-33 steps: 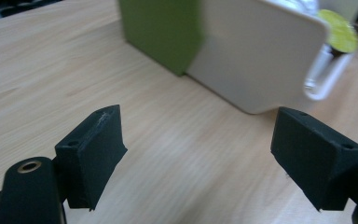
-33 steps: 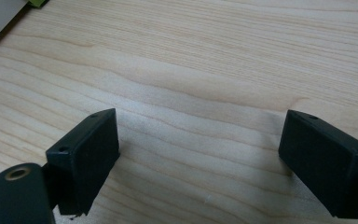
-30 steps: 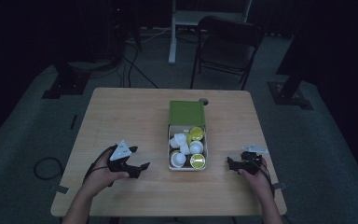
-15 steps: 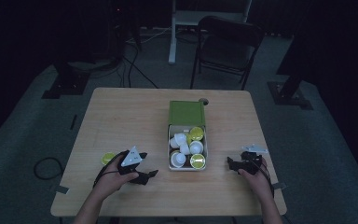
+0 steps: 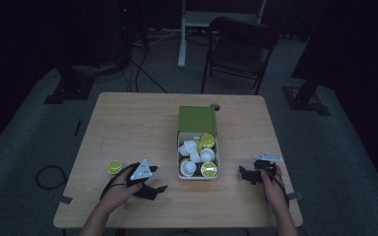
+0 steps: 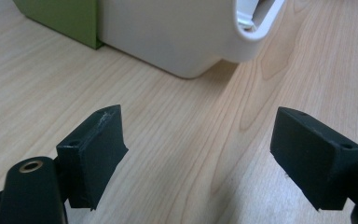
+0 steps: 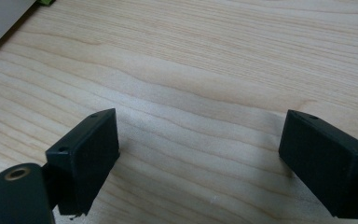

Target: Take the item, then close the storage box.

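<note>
Box (image 5: 197,154) of cups sits between both tongs, left (image 5: 158,189) and right (image 5: 242,173), each gaping wide and empty.

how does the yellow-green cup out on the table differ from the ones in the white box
The lone cup sits by itself on the bare table, left of the left gripper; the cups in the box are packed together inside the white box. It shows a yellow-green face, while the boxed ones mix white and yellow-green faces. All look small, round and alike in size.

One box (image 5: 197,119), five cups inside (image 5: 197,156), one cup outside (image 5: 113,167), two tongs (image 5: 158,189)
</note>
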